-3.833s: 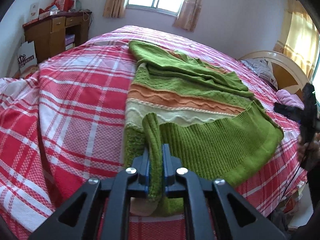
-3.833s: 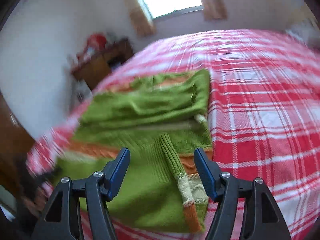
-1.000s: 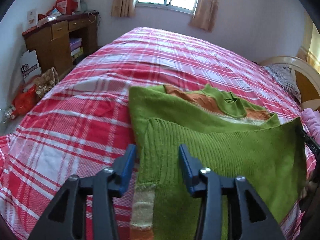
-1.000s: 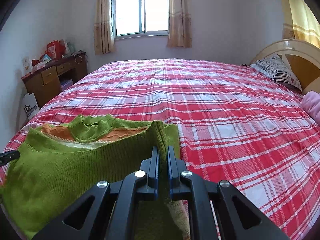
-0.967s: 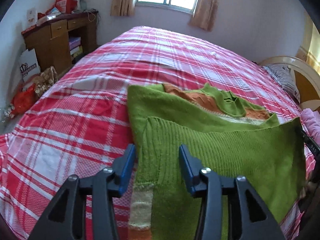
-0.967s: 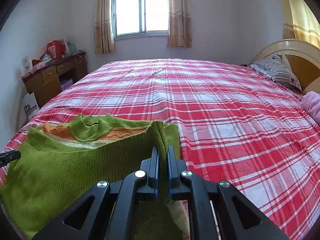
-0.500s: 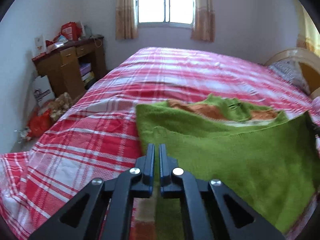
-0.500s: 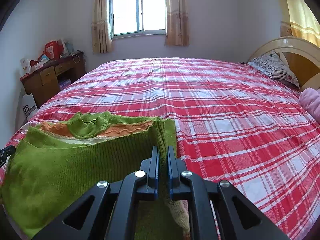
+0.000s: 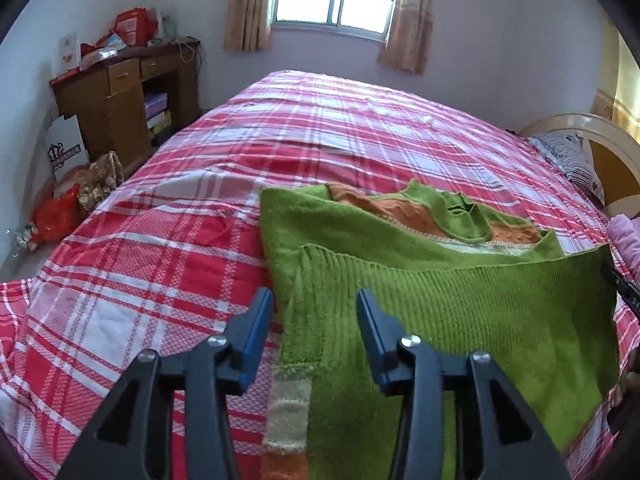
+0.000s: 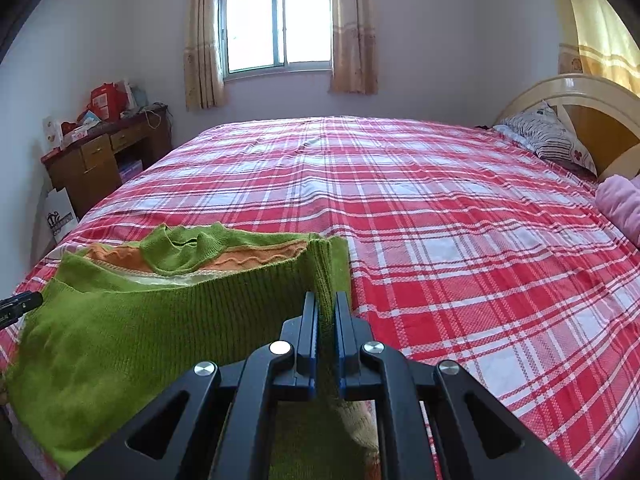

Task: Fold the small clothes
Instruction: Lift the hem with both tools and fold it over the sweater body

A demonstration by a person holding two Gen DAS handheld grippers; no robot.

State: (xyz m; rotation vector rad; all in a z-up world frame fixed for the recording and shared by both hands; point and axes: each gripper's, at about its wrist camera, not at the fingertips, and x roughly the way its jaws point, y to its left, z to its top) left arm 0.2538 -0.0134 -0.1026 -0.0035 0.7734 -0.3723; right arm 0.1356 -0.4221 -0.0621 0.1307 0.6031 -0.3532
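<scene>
Right gripper clamped on sweater ribbed hem | left gripper jaws apart over near-left hem corner | sweater half-folded on near edge of bed | soft, limp knit, likely stretchy; best pinched at hem corners.

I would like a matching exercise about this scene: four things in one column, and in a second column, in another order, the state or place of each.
Column 1:
1. left gripper
2. right gripper
3. green sweater
4. striped pillow

Column 2:
A. lies at the near edge of the plaid bed
B. shut on knitted fabric
C. open, fingers on either side of a sweater edge
D. lies by the headboard

Pairs: 1-C, 2-B, 3-A, 4-D
</scene>
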